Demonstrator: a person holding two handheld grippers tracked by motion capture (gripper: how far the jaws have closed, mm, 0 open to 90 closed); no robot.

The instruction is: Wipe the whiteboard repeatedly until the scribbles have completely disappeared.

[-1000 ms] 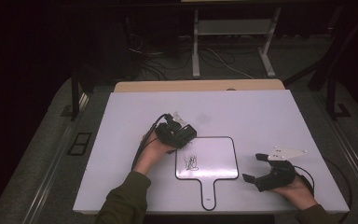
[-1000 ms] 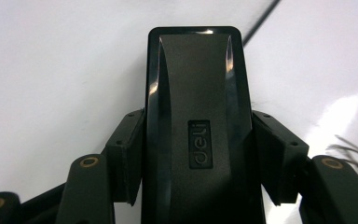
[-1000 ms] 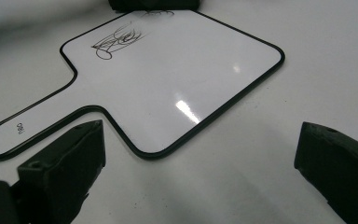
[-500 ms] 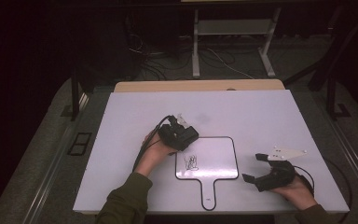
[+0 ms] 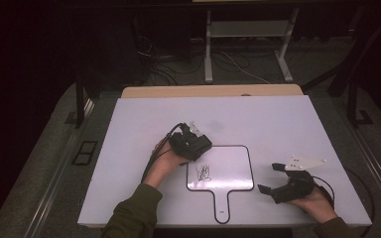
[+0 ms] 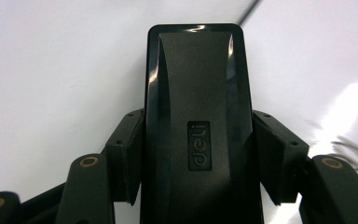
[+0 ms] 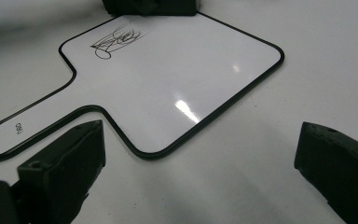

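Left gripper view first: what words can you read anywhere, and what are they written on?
"deli": raised on the black eraser that the left gripper clamps.
A small mark on the whiteboard handle, likely the same brand, too small and turned to read surely.
The black scribble on the whiteboard is no word.

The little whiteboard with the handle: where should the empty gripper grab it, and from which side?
Probably by the narrow handle of the whiteboard, coming from the table's near edge. It sticks out toward the person, slim enough for the open right gripper to straddle, and far from the scribble. Lying flat, it may need sliding to the edge first.
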